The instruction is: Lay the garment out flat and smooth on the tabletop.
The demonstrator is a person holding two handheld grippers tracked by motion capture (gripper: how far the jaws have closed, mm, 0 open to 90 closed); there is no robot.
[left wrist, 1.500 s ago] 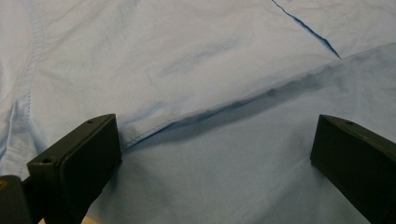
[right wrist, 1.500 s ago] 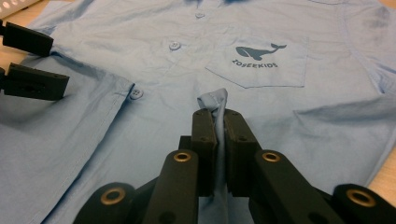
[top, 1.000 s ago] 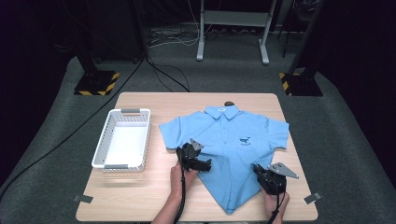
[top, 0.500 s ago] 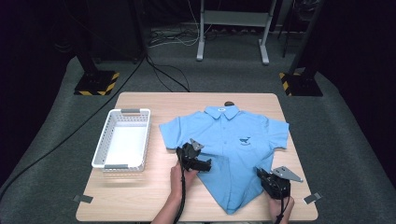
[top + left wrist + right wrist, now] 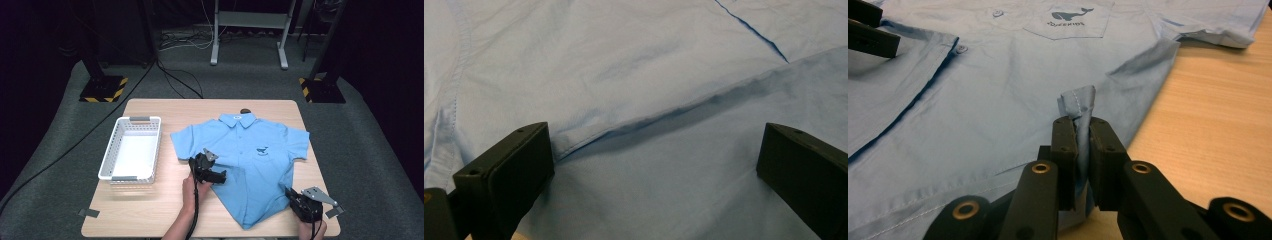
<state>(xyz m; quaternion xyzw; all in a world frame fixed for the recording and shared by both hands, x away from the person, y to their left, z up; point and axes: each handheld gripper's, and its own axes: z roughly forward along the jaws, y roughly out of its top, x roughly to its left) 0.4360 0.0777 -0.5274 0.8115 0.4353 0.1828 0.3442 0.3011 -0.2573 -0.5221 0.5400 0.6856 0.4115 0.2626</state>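
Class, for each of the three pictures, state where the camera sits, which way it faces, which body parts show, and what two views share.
High view: above the table's near side, looking forward and down on the blue shirt, the white basket, both forearms.
Left gripper view: on the left tongs, jaws apart over the shirt, a fold between them.
Right gripper view: on the right tongs, shut on the shirt's hem, facing its whale logo.
Shared: the whale logo appears in the high and right gripper views.

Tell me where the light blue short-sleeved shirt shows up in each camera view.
High view: light blue short-sleeved shirt spread across the table's centre and right.
Left gripper view: its cloth lies behind the open jaws.
Right gripper view: upper left, hem pinched in the jaws.
Shared landmark: the button placket fold.
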